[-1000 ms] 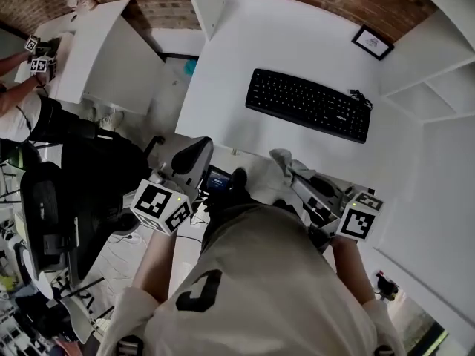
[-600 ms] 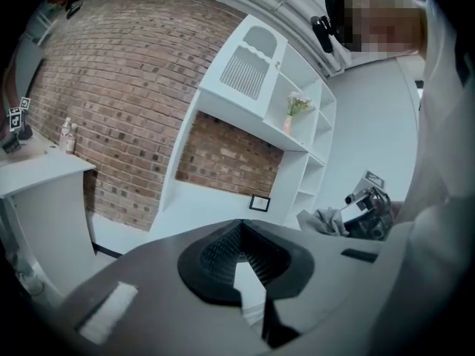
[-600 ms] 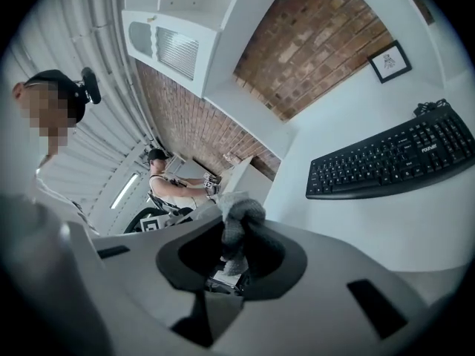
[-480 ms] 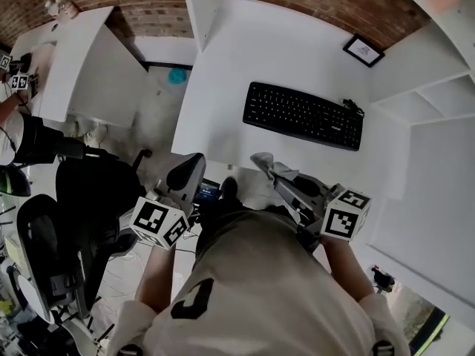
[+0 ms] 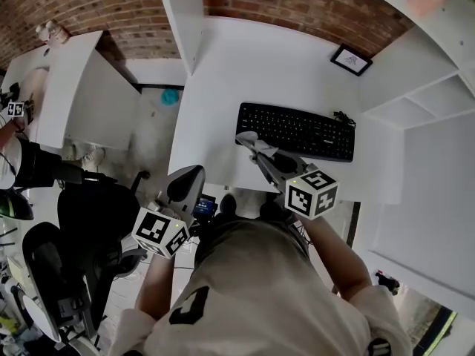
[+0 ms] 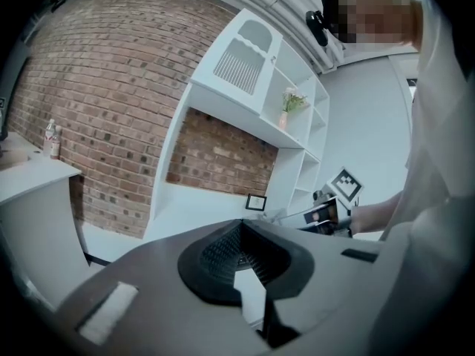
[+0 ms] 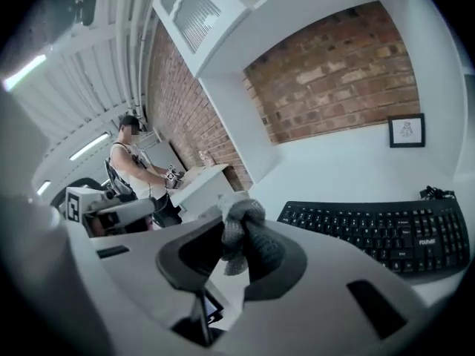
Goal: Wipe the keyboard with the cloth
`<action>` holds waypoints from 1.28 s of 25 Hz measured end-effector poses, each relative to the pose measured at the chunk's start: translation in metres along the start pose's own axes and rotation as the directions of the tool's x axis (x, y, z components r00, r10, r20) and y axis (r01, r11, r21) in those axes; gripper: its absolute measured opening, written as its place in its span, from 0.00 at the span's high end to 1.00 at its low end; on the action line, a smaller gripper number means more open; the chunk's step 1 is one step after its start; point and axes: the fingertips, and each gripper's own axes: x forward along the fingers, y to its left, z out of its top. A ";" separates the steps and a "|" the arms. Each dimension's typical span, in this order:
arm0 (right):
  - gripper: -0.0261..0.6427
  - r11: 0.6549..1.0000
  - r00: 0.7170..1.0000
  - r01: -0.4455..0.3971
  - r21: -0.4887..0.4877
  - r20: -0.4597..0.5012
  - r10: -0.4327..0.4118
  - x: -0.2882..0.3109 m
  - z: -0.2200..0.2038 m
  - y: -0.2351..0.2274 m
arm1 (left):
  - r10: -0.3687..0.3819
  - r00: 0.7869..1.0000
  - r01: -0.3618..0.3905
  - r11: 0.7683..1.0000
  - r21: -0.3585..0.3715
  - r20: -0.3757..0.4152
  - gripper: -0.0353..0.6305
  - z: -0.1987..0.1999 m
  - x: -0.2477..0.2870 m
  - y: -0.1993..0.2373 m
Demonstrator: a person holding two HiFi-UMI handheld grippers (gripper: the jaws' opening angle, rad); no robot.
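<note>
A black keyboard (image 5: 295, 132) lies on the white desk (image 5: 260, 58), and shows low at the right in the right gripper view as the keyboard (image 7: 378, 232). My right gripper (image 5: 250, 144) is shut on a bunched grey cloth (image 5: 247, 140). The cloth hangs just by the keyboard's near-left corner; I cannot tell whether it touches. In the right gripper view the cloth (image 7: 241, 236) sticks up between the closed jaws of the right gripper (image 7: 236, 225). My left gripper (image 5: 186, 178) stays off the desk's near-left edge, jaws together and empty, as the left gripper (image 6: 239, 230) view confirms.
A small framed picture (image 5: 351, 59) stands behind the keyboard by the brick wall. White shelves (image 5: 423, 102) rise at the right. A dark office chair (image 5: 89, 213) stands left of me. Another person (image 7: 137, 165) works at a neighbouring desk (image 5: 67, 73).
My right gripper has carried the cloth forward from the desk's near edge to the keyboard's left end. The left gripper has stayed beside my body.
</note>
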 end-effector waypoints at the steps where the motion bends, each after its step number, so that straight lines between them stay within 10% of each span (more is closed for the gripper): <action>1: 0.88 1.000 1.000 0.009 -0.013 -0.007 -0.009 0.008 -0.001 -0.010 | 0.005 1.000 -0.005 1.000 0.005 -0.003 0.94 0.001 0.004 -0.002; 15: 0.88 0.953 0.977 0.045 -0.300 -0.187 -0.104 0.115 -0.044 -0.064 | 0.144 0.987 -0.148 0.988 -0.050 -0.070 0.94 -0.007 0.025 -0.015; 24: 0.88 0.865 0.936 0.069 -0.497 -0.268 -0.228 0.141 -0.058 -0.070 | 0.165 0.983 -0.169 0.985 -0.040 -0.077 0.94 -0.011 0.014 -0.002; 32: 0.88 0.845 0.913 0.084 -0.529 -0.298 -0.278 0.138 -0.064 -0.073 | 0.153 0.987 -0.155 0.987 -0.043 -0.053 0.94 -0.012 0.002 0.005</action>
